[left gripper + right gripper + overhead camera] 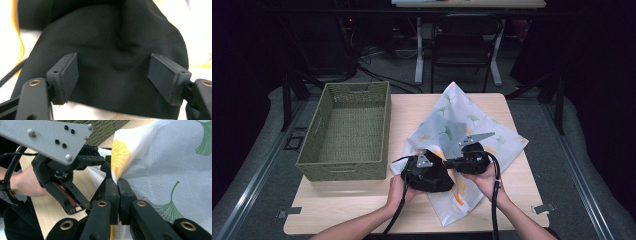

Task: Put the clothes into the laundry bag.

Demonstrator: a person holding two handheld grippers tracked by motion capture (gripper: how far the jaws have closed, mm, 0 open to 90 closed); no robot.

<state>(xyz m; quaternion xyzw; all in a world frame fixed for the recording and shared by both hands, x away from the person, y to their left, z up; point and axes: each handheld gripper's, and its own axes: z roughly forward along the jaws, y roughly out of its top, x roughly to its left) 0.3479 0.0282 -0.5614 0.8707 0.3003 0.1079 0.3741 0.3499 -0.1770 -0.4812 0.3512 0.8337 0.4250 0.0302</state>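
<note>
Black cloth [430,176] sits bunched on the white leaf-print mesh bag [472,125] at counter [362,200] front-centre, straight at 12 o'clock off the left hand-held gripper [113,75], nearer that hand. Left jaws spread wide, straddling the cloth's hump, pads not pressing it. Right hand-held gripper [117,192] at 3 o'clock of the cloth, jaws pressed together pinching the bag's edge. Green woven basket [347,130] at 10 o'clock. Next likely: left nips cloth.

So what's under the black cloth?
The black cloth lies on the white mesh bag with the leaf print, which is spread on the wooden table. Anything hidden beneath the cloth itself is covered.
</note>
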